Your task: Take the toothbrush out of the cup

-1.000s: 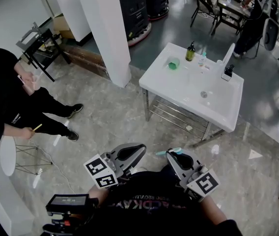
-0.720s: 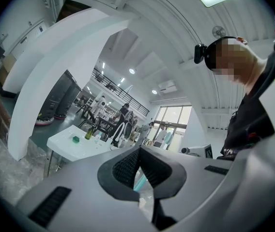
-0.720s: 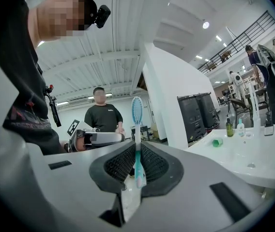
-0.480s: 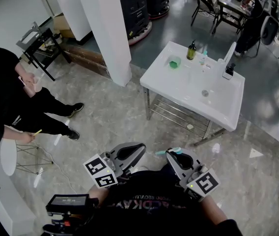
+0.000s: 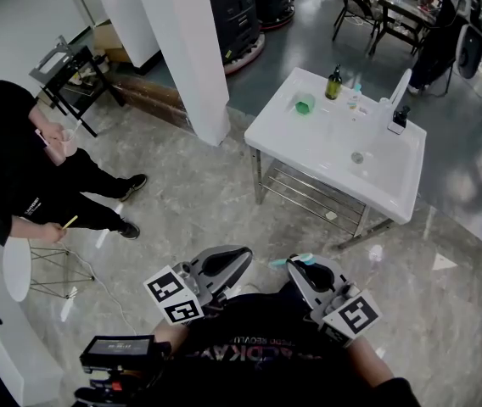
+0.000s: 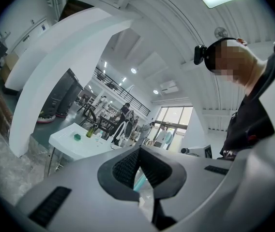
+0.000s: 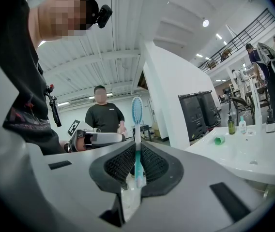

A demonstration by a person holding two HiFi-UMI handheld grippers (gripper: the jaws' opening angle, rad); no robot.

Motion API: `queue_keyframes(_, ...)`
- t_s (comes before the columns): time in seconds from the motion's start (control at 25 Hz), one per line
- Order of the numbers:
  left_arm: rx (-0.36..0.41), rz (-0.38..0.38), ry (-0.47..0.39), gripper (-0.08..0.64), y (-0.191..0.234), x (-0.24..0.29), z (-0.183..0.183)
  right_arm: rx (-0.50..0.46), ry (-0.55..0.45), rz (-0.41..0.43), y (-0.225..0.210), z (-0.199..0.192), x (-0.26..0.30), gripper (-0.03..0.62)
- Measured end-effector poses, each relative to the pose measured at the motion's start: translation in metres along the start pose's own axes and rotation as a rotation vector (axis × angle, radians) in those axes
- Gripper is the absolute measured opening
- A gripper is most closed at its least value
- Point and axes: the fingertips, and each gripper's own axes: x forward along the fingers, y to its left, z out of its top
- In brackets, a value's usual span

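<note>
The right gripper [image 7: 137, 164] squeezes tight on the toothbrush [image 7: 137, 124]. The brush end sticks up past its tips. The left gripper [image 6: 136, 164] is pressed together and holds nothing. Both are close to the person's body. The green cup [image 5: 304, 104] sits well away on the white table [image 5: 326, 155]. The floor [image 5: 182, 202] is grey stone, and a white pillar [image 5: 186, 49] stands near the table.
</note>
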Motion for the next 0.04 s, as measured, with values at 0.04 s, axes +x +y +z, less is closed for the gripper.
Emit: queue_keyframes(0.04, 0.001, 0.000, 0.001, 0.006, 0.0000, 0.0002, -0.0003, 0.001, 0.001, -0.001, -0.0004, -0.0003, 0.0000, 0.043)
